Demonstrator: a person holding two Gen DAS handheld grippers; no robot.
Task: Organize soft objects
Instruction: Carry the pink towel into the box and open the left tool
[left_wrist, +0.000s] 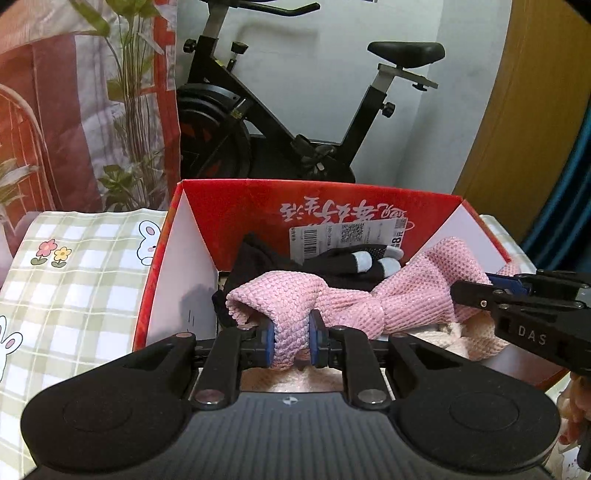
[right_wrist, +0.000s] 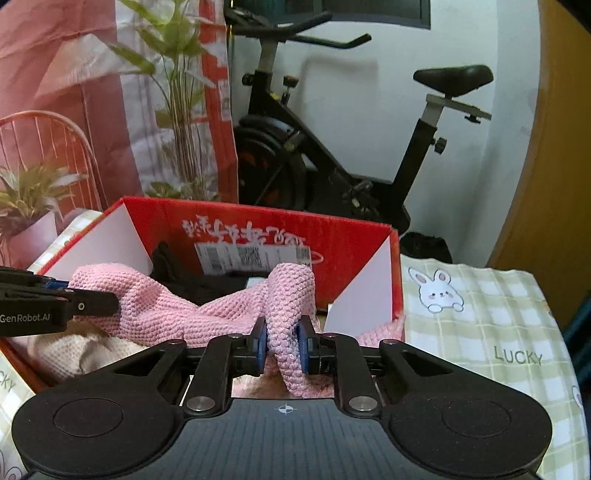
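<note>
The pink knit scarf (left_wrist: 347, 306) is a thick, bumpy waffle-weave band, soft and bunched. It spans a red cardboard box (left_wrist: 207, 206) with white inner flaps, its long axis running from the box's left side to its right side. The left gripper (left_wrist: 291, 341) is clamped on one folded end of the scarf, blue pads pressing the fabric; the right gripper (right_wrist: 282, 341) is clamped on the other end likewise. Both grippers point downward into the box. Beneath the scarf lie black gloves (left_wrist: 354, 266) with grey fingertips and a cream fuzzy fabric (right_wrist: 70, 350). The box stands on a desk covered by a green plaid cloth (right_wrist: 480, 332).
</note>
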